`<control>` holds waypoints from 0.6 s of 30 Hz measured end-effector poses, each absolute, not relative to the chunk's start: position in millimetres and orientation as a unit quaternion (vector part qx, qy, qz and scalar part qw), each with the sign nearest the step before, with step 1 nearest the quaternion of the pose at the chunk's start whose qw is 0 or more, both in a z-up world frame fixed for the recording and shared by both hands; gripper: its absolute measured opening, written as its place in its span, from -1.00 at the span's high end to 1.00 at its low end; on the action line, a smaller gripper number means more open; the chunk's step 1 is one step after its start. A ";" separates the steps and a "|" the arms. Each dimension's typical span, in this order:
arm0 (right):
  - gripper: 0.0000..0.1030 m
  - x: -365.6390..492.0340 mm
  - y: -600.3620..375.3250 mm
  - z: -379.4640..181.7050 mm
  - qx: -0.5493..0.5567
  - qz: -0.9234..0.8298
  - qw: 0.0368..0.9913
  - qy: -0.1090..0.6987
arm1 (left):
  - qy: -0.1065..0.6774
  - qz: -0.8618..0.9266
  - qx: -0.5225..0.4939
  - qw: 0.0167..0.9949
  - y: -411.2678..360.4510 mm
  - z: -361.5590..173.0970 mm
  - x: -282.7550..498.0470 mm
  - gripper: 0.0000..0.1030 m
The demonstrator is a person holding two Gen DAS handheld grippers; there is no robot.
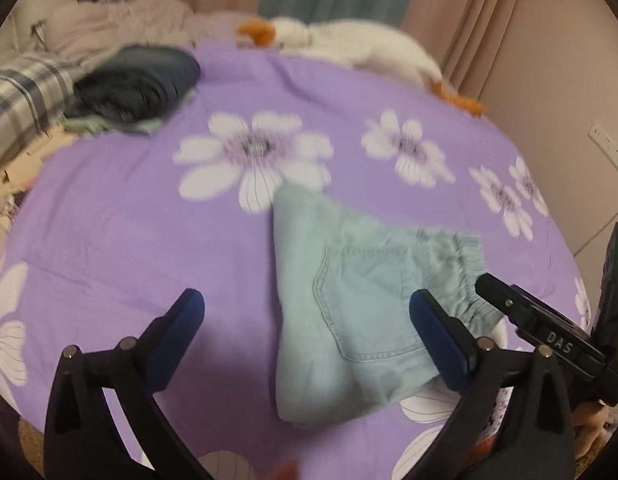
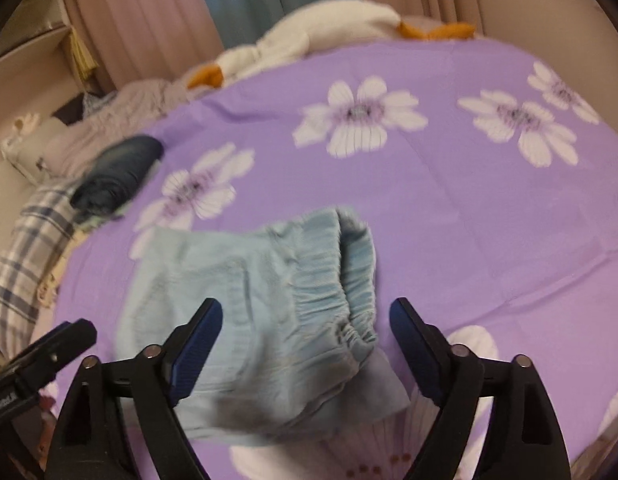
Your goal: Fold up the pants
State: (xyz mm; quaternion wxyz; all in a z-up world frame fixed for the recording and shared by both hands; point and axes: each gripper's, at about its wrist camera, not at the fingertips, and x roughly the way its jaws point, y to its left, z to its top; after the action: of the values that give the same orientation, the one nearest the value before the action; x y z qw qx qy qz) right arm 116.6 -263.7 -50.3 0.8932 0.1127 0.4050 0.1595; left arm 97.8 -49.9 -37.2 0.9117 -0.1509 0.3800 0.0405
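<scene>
1 pair of light-blue pants, 1 dark folded garment, 1 plush goose, 1 purple flowered bedsheet, 2 tongs: left, right.

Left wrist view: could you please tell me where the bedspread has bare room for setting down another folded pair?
Bare bedspread lies left of the folded light blue pants, below the dark clothes pile. More lies between the pants and the plush goose. The left edge is crowded with the pile and plaid fabric.

Pale blue-green pants lie between the blue-padded black fingers, on a purple sheet with white flowers; beyond, dark navy clothes, grey plaid cloth.
</scene>
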 end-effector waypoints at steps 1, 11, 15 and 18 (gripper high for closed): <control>-0.75 113.1 -263.0 -43.9 0.109 0.157 0.896 0.401 | 0.374 0.037 -0.152 0.914 -48.8 -32.3 93.5 -0.99; -0.76 85.9 -253.4 -31.7 0.086 0.143 0.908 0.384 | 0.371 0.049 -0.150 0.915 -49.6 -22.4 70.3 -0.99; -0.76 84.5 -251.1 -37.2 0.084 0.137 0.906 0.392 | 0.374 0.047 -0.150 0.914 -51.8 -24.6 64.4 -0.99; -0.76 81.4 -249.0 -38.4 0.081 0.136 0.905 0.395 | 0.377 0.045 -0.156 0.912 -51.5 -26.2 60.6 -0.99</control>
State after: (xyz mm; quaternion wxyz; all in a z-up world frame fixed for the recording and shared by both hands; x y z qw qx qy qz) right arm 81.4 -249.0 -38.4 0.9047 0.0808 0.3954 0.1364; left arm 60.6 -51.5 -26.2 0.9119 -0.1555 0.3771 0.0452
